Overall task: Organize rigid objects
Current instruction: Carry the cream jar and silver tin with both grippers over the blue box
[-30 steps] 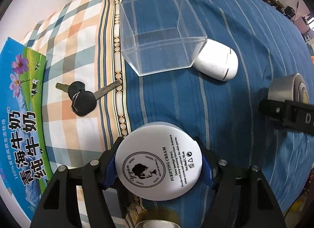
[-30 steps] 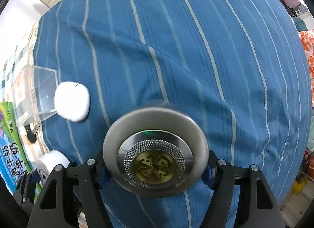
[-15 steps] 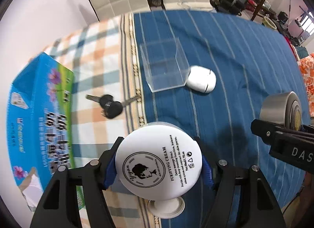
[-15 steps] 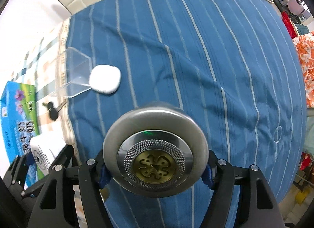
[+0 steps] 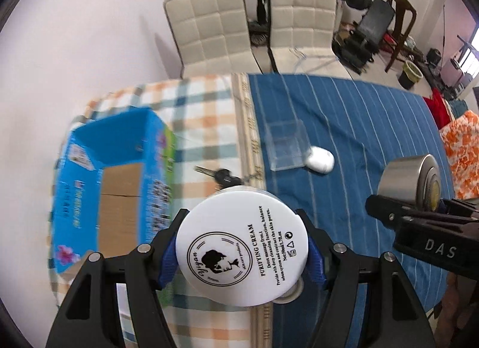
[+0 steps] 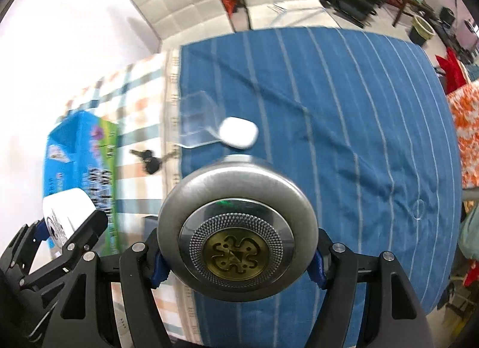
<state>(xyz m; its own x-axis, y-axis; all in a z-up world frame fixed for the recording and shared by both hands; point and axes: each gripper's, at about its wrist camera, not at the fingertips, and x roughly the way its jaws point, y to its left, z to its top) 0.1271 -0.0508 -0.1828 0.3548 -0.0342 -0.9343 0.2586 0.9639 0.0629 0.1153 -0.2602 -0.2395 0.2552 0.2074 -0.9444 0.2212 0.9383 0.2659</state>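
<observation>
My left gripper (image 5: 241,253) is shut on a white cream jar (image 5: 241,250) and holds it high above the table; the jar also shows in the right wrist view (image 6: 64,213). My right gripper (image 6: 237,253) is shut on a round silver metal tin (image 6: 237,238) with a brass emblem, also held high; the tin shows in the left wrist view (image 5: 410,181). On the table lie a clear plastic box (image 5: 284,148), a white oval case (image 5: 320,159) and black keys (image 5: 223,175).
An open blue carton (image 5: 119,195) stands on the checked cloth at the left. A small white lid (image 5: 289,295) lies below the jar. Two white chairs (image 5: 254,30) stand behind the table. Room clutter lies at the far right.
Both grippers have risen well above the table with their loads; the table objects look smaller, and the open top of the carton and the chairs have come into view.
</observation>
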